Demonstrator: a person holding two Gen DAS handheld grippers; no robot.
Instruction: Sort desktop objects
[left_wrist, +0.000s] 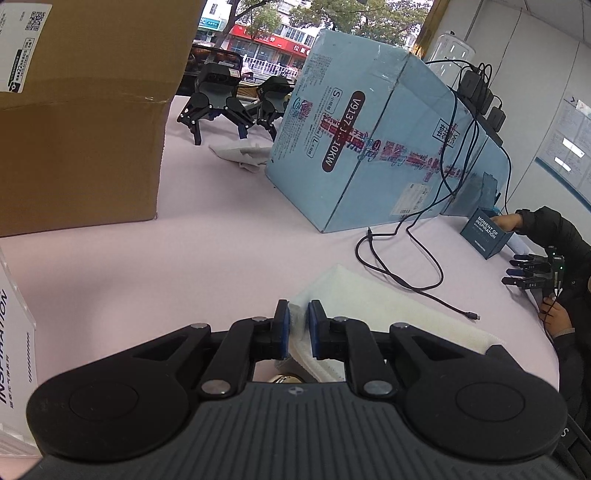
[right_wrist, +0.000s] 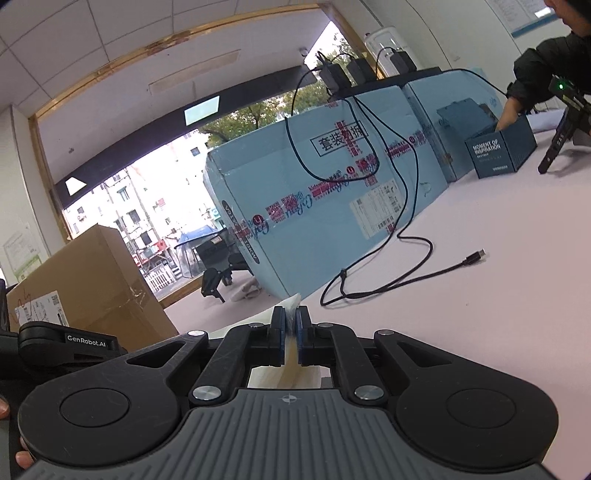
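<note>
Left fingers: your left gripper (left_wrist: 298, 325) pinched the near edge of the white cloth (left_wrist: 373, 306) between its 2 blue pads.
Right fingers: your right gripper (right_wrist: 291, 332) was clamped on a thin edge of the same cloth (right_wrist: 291, 308).
Cloth: it lay spread on the pale pink table (left_wrist: 207, 258), lifted at the gripped edges.
Cable: a black cable (left_wrist: 402, 273) lay just beyond the cloth.
Boxes: a blue carton (left_wrist: 373, 147) stood behind the cable; a brown cardboard box (left_wrist: 81, 122) stood to the left.
</note>
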